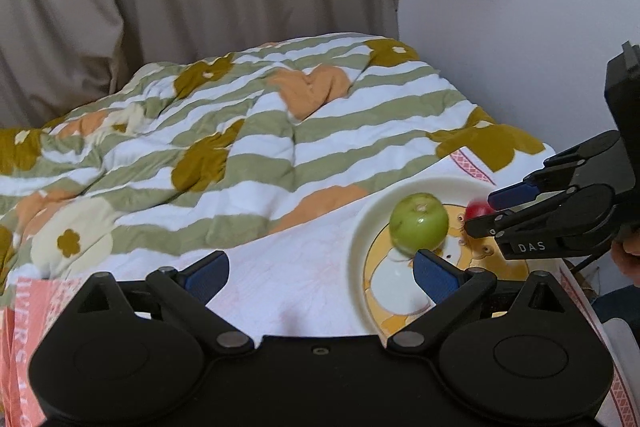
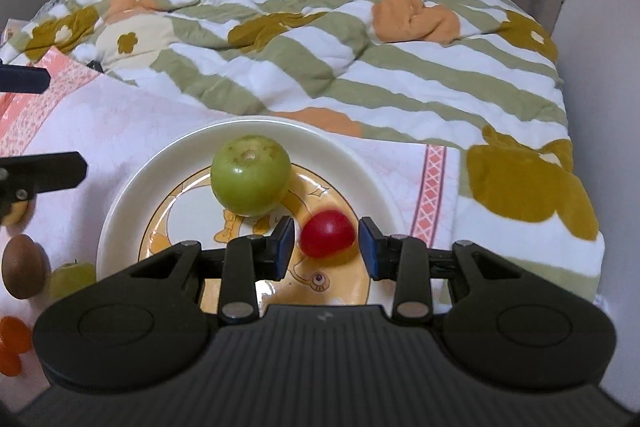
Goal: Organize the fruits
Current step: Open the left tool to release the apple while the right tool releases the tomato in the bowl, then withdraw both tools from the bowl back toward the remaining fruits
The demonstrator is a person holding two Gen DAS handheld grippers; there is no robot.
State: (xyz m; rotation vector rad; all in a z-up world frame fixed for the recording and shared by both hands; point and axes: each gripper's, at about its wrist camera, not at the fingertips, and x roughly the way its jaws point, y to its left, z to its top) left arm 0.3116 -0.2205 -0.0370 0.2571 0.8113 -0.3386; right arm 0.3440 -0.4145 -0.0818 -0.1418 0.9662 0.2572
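Note:
A cream plate [image 2: 120,195] with a yellow cartoon print lies on a white and pink cloth. A green apple [image 2: 251,179] rests on the plate's far side. My right gripper [image 2: 326,247] hangs low over the plate, and its blue pads flank a small red fruit [image 2: 328,239] closely on both sides. In the left wrist view that red fruit [image 1: 476,207] sits between the tips of the right gripper [image 1: 482,213]. My left gripper [image 1: 320,271] is open wide and empty above the cloth, left of the green apple [image 1: 419,225]. Its right pad [image 1: 434,273] overlaps the plate [image 1: 360,247].
Left of the plate lie a brown kiwi [image 2: 24,267], a small pale green fruit [image 2: 72,279], an orange fruit [image 2: 14,347] and a yellowish one [image 2: 14,215]. A rumpled striped quilt [image 2: 320,47] covers the far side. Curtains and a wall stand behind.

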